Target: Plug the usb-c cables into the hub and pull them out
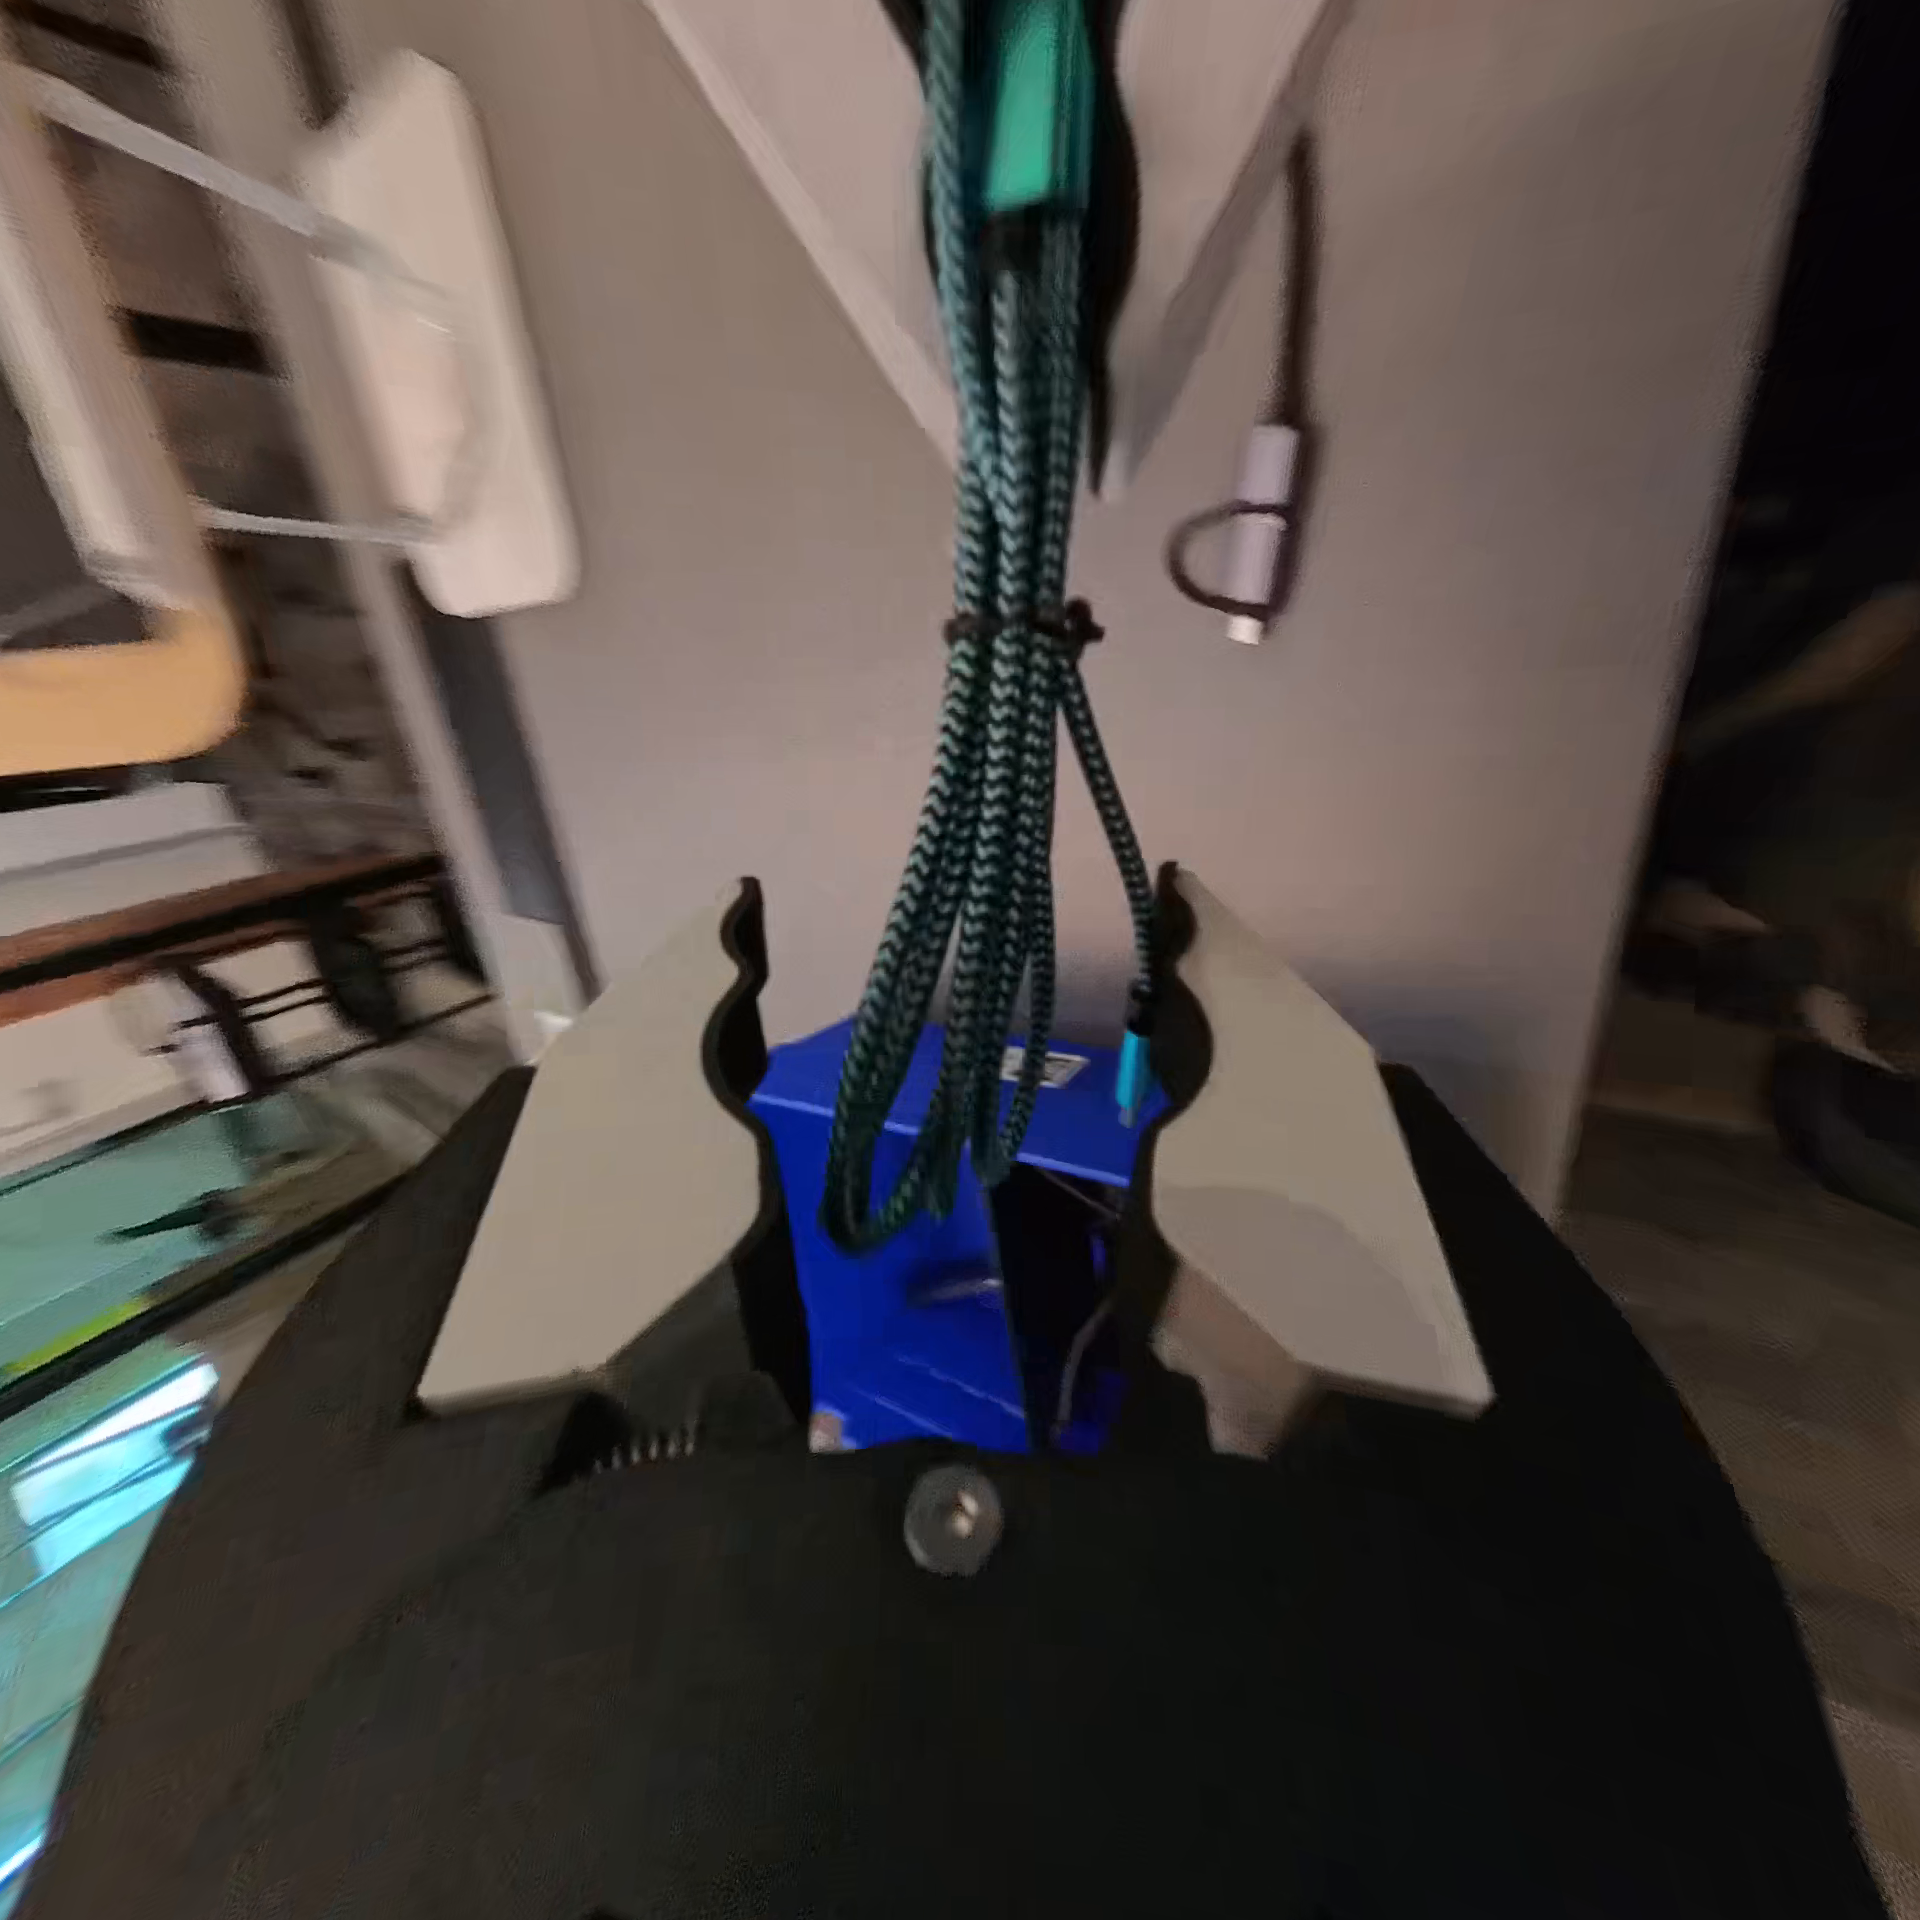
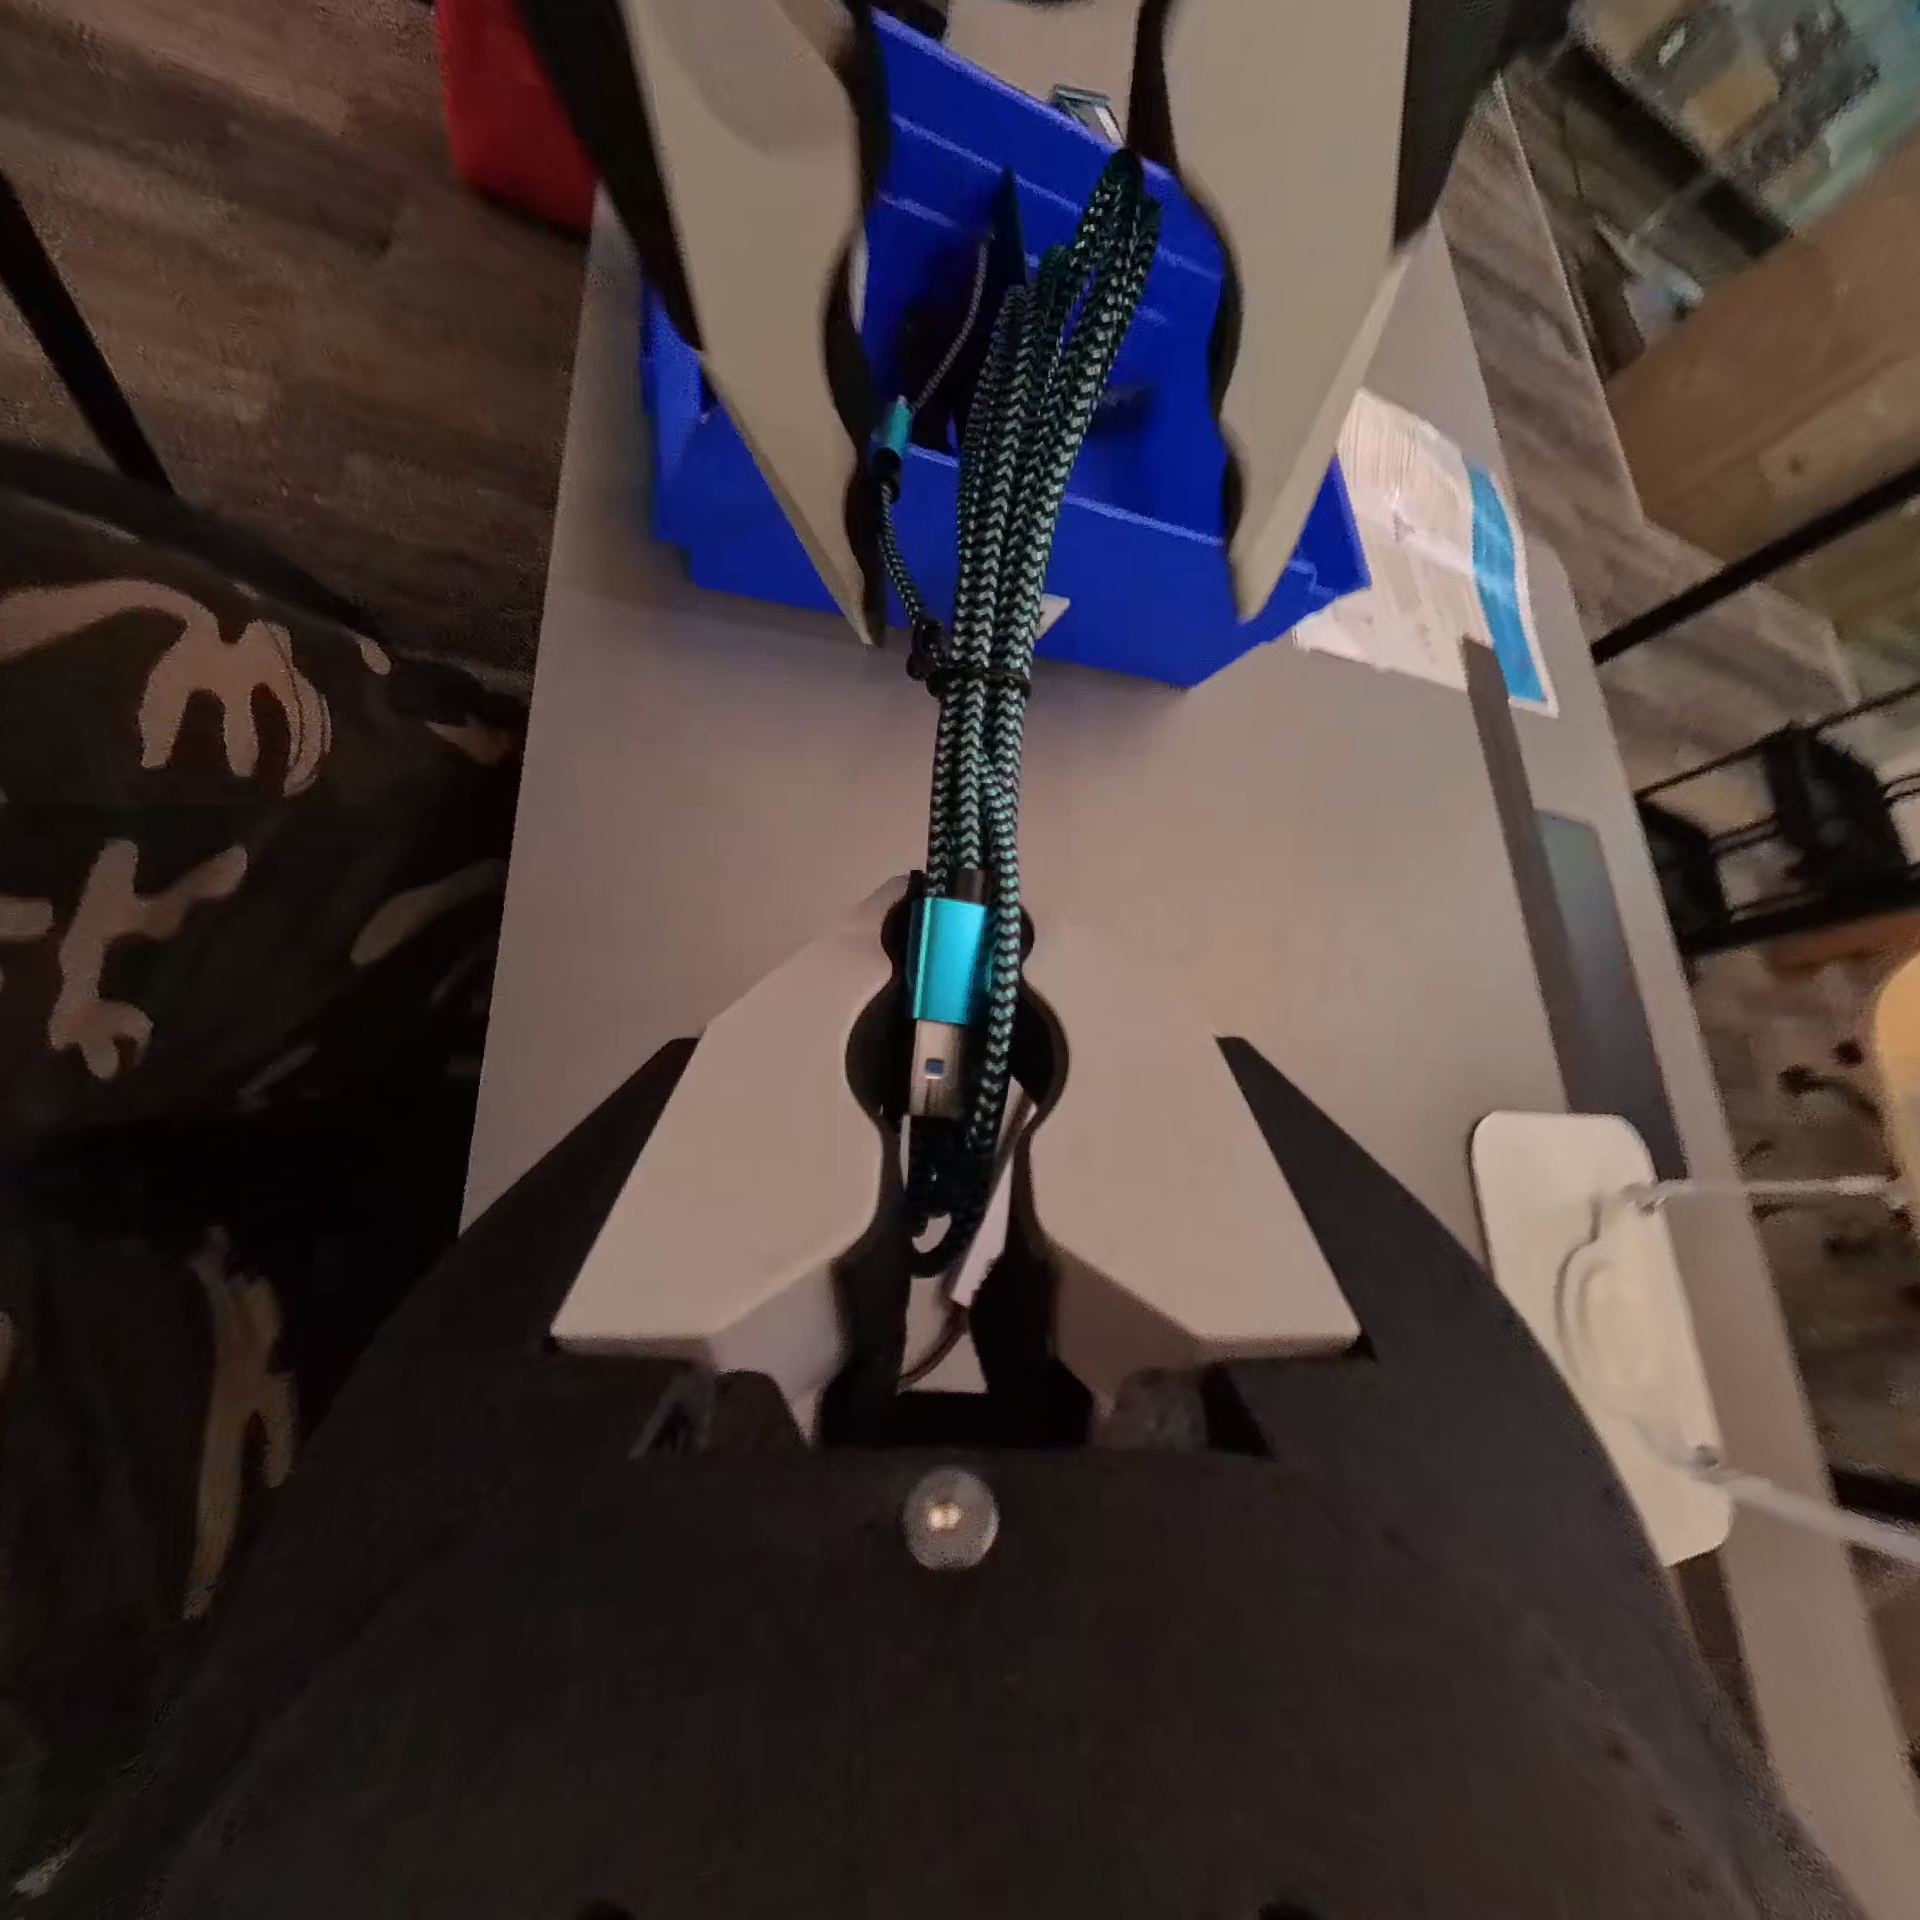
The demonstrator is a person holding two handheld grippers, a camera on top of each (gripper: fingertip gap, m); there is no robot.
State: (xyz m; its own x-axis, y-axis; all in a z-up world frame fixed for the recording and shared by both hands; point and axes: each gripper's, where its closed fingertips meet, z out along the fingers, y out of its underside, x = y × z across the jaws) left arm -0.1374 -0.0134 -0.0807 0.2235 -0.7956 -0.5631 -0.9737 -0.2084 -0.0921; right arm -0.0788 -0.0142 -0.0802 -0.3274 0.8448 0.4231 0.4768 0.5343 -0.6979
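Teal-and-black braided cable bundle (image 2: 982,769), tied with a black band, is pinched near its teal plug by the right gripper (image 2: 961,997), fingers closed on it. The bundle stretches over the grey table (image 2: 1247,831) toward the blue bin (image 2: 1143,582). Left gripper (image 1: 956,894) spread wide, straddling the bundle's far loops, gripping nothing.

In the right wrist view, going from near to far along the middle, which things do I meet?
Right tongs shut on the teal braided cable bundle → bare grey table → blue bin → left tongs, open.
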